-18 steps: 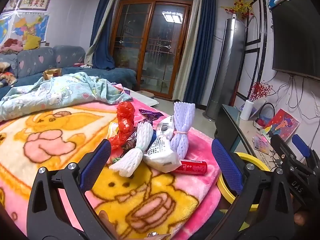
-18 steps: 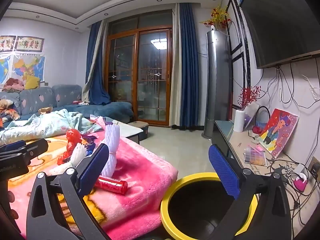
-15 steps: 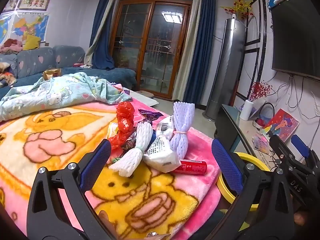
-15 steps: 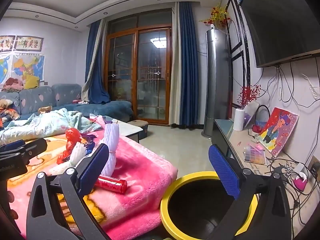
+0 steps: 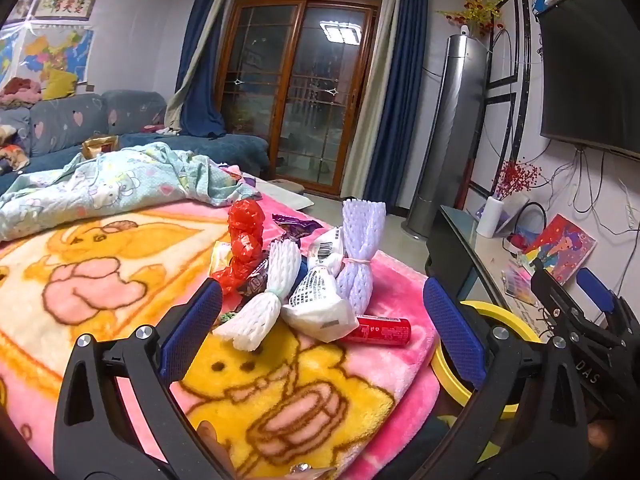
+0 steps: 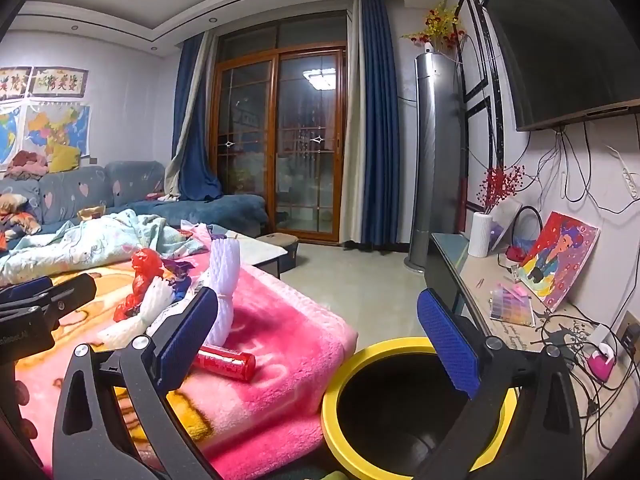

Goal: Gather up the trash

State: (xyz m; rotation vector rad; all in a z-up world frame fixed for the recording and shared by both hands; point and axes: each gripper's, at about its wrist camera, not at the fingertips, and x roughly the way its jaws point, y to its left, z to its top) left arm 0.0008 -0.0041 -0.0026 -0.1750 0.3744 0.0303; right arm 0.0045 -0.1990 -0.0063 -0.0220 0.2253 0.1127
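A heap of trash lies on a pink cartoon blanket point(image 5: 120, 280): a red plastic bag point(image 5: 243, 236), a white foam net point(image 5: 266, 300), a lilac foam net point(image 5: 362, 248), a white printed packet point(image 5: 320, 300), a purple wrapper point(image 5: 296, 226) and a red tube point(image 5: 380, 331). My left gripper point(image 5: 320, 332) stands open just short of the heap, nothing between its fingers. A yellow-rimmed black bin point(image 6: 404, 404) sits on the floor beside the blanket's edge. My right gripper point(image 6: 320, 340) hangs open over the bin's near side, empty. The red tube point(image 6: 224, 362) lies near its left finger.
A light blue quilt point(image 5: 112, 188) is bunched at the back of the blanket. A low TV cabinet point(image 6: 520, 320) with a painting, cables and a vase runs along the right wall. Bare floor point(image 6: 360, 292) stretches toward the glass doors; a sofa point(image 5: 80, 124) is at far left.
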